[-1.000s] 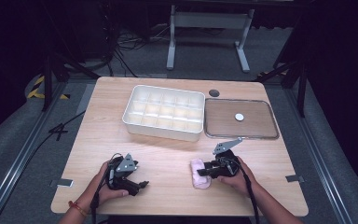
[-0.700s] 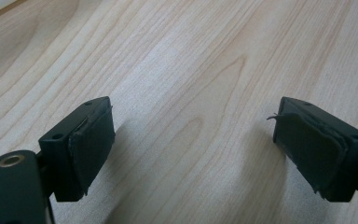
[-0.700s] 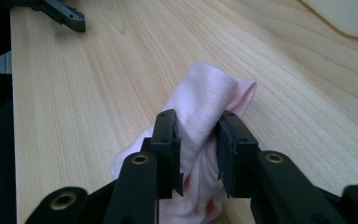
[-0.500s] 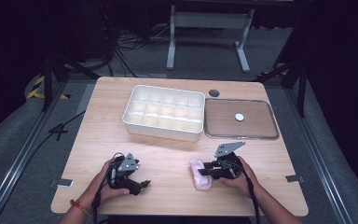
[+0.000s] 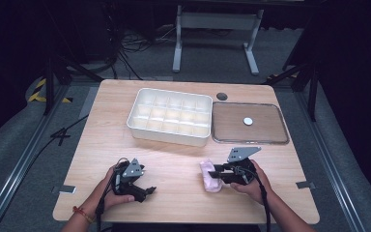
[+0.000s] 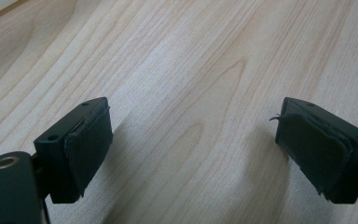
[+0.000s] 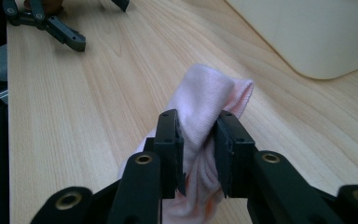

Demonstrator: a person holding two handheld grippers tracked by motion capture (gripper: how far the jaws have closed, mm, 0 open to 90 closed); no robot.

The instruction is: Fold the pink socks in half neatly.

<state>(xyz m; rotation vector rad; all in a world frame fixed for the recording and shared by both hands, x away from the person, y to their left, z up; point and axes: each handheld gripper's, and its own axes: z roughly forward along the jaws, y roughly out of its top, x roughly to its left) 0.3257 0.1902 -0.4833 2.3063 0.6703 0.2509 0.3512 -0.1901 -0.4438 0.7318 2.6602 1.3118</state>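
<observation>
Pinching pink sock (image 7: 200,100) between both pads of right gripper (image 7: 198,156); jaws have just been closing, now clamped on the cloth near its middle fold. Sock lying on the wooden table (image 5: 174,154) at near right, just left of the right hand (image 5: 251,179), well short of the white divided tray (image 5: 169,116). Long axis running near-to-far, roughly crosswise to the jaws, cuff end pointing away toward the tray. Left gripper (image 6: 191,144) resting at near left, well apart from the sock, jaws wide apart with bare wood between the pads. Clear lid (image 5: 249,123) lying flat to the right of the tray. Judged: right hand far nearer, so any lift falls to it; carry would go forward and slightly left to reach the compartments.
</observation>
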